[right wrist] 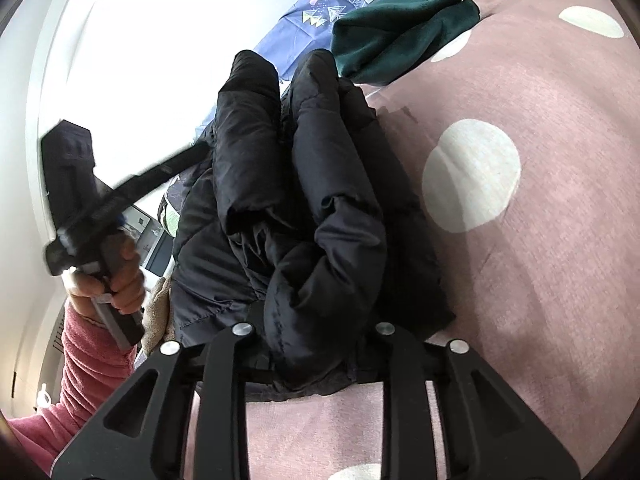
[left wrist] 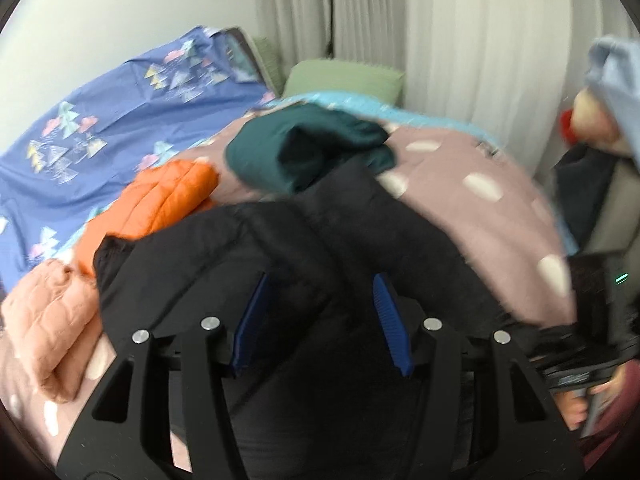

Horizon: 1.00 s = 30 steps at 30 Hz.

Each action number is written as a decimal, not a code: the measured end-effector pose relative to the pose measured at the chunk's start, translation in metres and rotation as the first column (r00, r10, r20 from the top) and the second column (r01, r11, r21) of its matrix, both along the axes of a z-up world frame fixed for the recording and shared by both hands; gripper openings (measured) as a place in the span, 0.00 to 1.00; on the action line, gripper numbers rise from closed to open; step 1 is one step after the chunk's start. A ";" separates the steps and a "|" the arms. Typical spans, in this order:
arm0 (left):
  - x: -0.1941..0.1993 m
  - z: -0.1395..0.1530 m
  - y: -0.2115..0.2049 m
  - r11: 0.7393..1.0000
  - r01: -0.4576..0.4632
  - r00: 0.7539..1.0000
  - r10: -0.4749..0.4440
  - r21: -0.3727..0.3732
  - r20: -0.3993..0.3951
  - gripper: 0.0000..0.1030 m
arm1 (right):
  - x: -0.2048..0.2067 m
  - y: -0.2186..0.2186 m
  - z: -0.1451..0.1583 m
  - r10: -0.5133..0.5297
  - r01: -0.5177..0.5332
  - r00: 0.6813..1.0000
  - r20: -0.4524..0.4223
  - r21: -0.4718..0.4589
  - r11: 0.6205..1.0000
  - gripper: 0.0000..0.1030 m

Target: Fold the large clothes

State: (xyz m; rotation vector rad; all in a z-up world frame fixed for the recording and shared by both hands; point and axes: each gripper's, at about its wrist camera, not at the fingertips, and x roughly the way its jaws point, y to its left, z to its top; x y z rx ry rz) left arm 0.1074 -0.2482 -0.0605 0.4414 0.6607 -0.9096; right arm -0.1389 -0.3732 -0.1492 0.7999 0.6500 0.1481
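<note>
Our left claw (left wrist: 320,304) stands about half open, its two blue ribbed pads (left wrist: 252,320) spread apart over the black quilted puffer jacket (left wrist: 304,240); the pads flank a raised fold of the jacket, but blur keeps us from telling whether they touch the fabric. Our right claw (right wrist: 312,344) is set low at the jacket's near end. A thick bunched roll of the black jacket (right wrist: 304,208) fills the space between its black linkage arms and hides the fingertips, so we cannot tell whether the pads press on the cloth or stand clear of it.

The jacket lies in a long heap on the dusty-pink bedspread with large white dots (right wrist: 540,240), which covers the bed. At the jacket's far end sits a crumpled dark-green fleece garment (left wrist: 308,144), touching it. Just to the left in the left wrist view lie a folded orange quilted jacket (left wrist: 160,204) and, nearer us, a folded peach quilted garment (left wrist: 52,328) — both on the bed, the orange one tucked against the black jacket's edge. Beyond them spreads a blue sheet printed with pastel triangles (left wrist: 120,128), and a sage-green pillow (left wrist: 344,80) rests by the pale curtains (left wrist: 400,20).

In the right wrist view we see our left hand (right wrist: 116,276) gripping the handle of the other tool — its sleeve is pink ribbed knit (right wrist: 88,376).
</note>
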 end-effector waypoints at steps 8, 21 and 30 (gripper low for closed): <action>0.023 -0.050 -0.017 1.000 -0.002 0.994 0.001 -0.002 -0.111 0.53 | -0.021 0.009 0.037 -0.050 0.056 0.998 0.028 -0.298 0.953 0.42; 0.024 -0.073 -0.029 0.999 -0.002 0.994 0.006 0.035 -0.109 0.54 | -0.029 0.033 0.097 -0.009 0.125 0.965 0.262 -0.429 0.895 0.28; 0.029 -0.078 -0.028 1.000 0.001 0.992 0.001 0.015 -0.125 0.54 | 0.017 0.046 0.058 0.055 -0.012 0.996 0.068 -0.513 0.859 0.25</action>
